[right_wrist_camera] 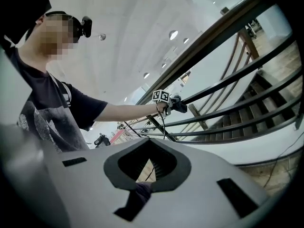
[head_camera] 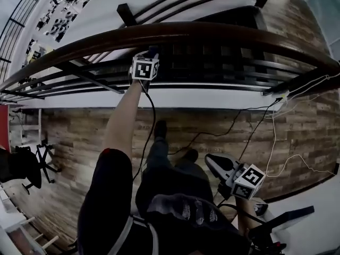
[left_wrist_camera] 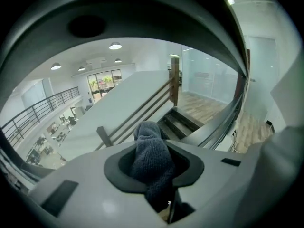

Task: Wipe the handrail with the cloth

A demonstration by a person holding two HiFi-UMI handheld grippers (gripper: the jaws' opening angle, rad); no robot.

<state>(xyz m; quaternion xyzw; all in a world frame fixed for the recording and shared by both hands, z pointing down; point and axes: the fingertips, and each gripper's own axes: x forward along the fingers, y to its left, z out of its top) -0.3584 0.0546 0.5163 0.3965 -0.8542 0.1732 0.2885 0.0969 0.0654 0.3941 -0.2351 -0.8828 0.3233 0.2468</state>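
left jaws: clamped on the grey cloth (left_wrist_camera: 150,152); cloth bunched between the pads, top bulging up past them
left gripper (left_wrist_camera: 156,171): up at the handrail (head_camera: 223,34), marker cube facing the head camera; tip just under the rail's near edge
cloth vs handrail: right at the rail in the head view; actual contact too small to confirm
left arm (head_camera: 121,122): stretched out straight toward the rail, black cable (head_camera: 151,126) hanging from the gripper
right jaws: pulled together, only a thin slit left, nothing held in it
right gripper (head_camera: 213,164): low by the person's right side, well apart from the rail, pointing toward it
handrail: dark wood, long curve across the top of the head view; dark horizontal bars (head_camera: 228,68) beneath it
beyond rail: staircase (left_wrist_camera: 183,120) going down, open office level far below
floor (head_camera: 79,134): wood plank, loose cables (head_camera: 255,125) trailing across on the right
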